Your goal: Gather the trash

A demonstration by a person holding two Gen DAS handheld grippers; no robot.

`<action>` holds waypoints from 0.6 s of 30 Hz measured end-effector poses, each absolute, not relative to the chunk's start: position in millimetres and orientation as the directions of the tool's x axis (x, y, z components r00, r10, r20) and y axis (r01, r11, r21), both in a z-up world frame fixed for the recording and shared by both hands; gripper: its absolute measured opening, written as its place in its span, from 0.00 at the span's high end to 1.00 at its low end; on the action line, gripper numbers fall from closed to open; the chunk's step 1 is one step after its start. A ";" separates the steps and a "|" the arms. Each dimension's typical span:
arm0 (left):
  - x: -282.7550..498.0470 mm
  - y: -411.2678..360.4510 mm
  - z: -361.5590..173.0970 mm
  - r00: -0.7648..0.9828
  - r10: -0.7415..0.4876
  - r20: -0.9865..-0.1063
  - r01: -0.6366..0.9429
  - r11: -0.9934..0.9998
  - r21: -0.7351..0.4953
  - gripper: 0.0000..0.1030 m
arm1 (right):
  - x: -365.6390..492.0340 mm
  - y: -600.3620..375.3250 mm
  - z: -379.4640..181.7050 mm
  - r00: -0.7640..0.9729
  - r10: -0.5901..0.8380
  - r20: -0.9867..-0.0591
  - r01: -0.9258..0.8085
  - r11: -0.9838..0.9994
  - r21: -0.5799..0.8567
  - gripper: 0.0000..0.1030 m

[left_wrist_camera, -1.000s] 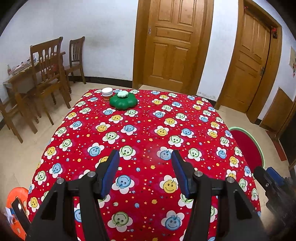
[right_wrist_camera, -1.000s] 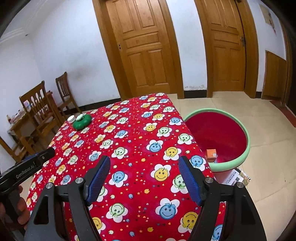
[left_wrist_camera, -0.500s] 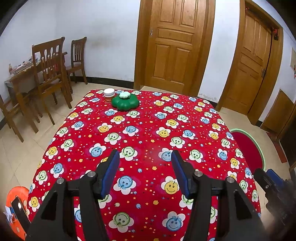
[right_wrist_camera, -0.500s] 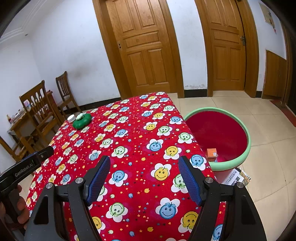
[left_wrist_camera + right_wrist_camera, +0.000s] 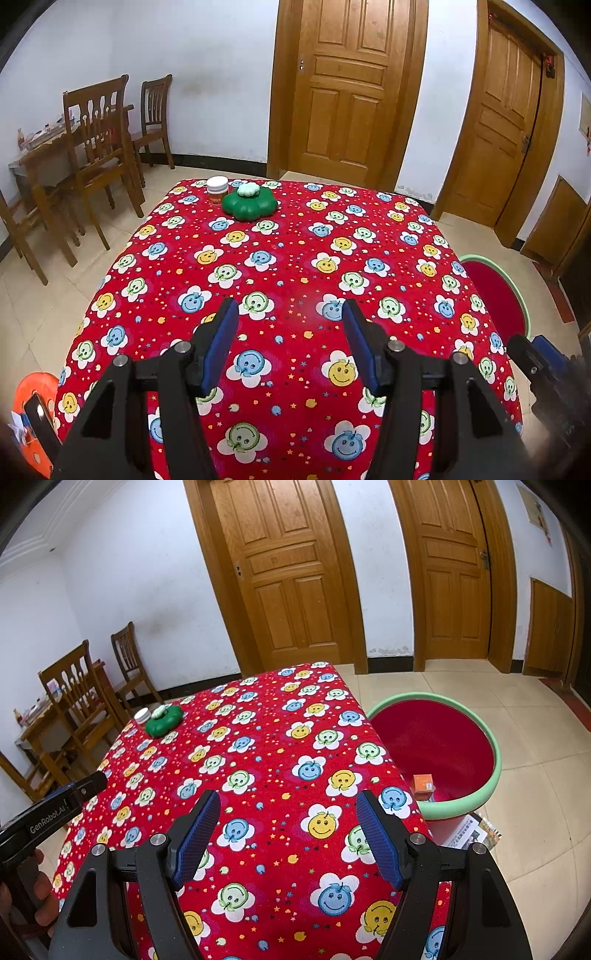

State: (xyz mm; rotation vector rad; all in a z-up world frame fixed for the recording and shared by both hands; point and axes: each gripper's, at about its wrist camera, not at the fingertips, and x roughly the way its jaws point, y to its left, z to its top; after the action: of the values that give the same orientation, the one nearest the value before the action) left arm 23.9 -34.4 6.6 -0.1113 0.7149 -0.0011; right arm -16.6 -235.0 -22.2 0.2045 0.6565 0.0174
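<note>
While you hold both tools above the near edge of the table (image 5: 295, 236), the left gripper (image 5: 290, 314) has its blue pads apart with nothing between them, only the red smiley-flower cloth (image 5: 266, 746) showing in the gap. Your right gripper (image 5: 286, 805) stands wider apart, likewise empty, over the near right part of the table. In the right view the left tool's black body juts in at the left edge, with fingers (image 5: 44, 893) wrapped round its handle.

Outward, toward the far left corner of the table, a green flower-shaped container (image 5: 250, 206) sits with a pale knob on its lid; a small white-lidded jar (image 5: 216, 189) stands touching or just beside it on the corner side. Off the right edge, on the floor, a red tub with a green rim (image 5: 495, 746) holds a small orange box (image 5: 423, 784) against its near wall. Printed paper (image 5: 471, 832) lies on the tiles just beside the tub. Wooden chairs (image 5: 98, 147) stand beyond the left edge.
</note>
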 end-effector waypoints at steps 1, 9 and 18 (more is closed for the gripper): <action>23.4 -34.9 7.0 0.756 -0.039 -0.653 -0.038 0.994 -0.103 0.44 | -16.6 -235.0 -22.2 0.793 0.081 -0.604 0.048 0.980 0.194 0.25; 23.1 -34.6 7.1 0.757 -0.039 -0.652 -0.038 0.994 -0.103 0.44 | -16.6 -235.1 -22.0 0.792 0.080 -0.605 0.049 0.980 0.194 0.25; 23.3 -35.1 7.4 0.758 -0.038 -0.652 -0.037 0.994 -0.102 0.44 | -16.6 -235.3 -21.7 0.792 0.080 -0.605 0.049 0.980 0.194 0.25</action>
State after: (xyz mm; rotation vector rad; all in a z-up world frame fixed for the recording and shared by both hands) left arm 23.3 -35.1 7.4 -0.1114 0.7114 -0.0005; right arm -16.6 -235.3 -21.7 0.2048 0.6569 0.0170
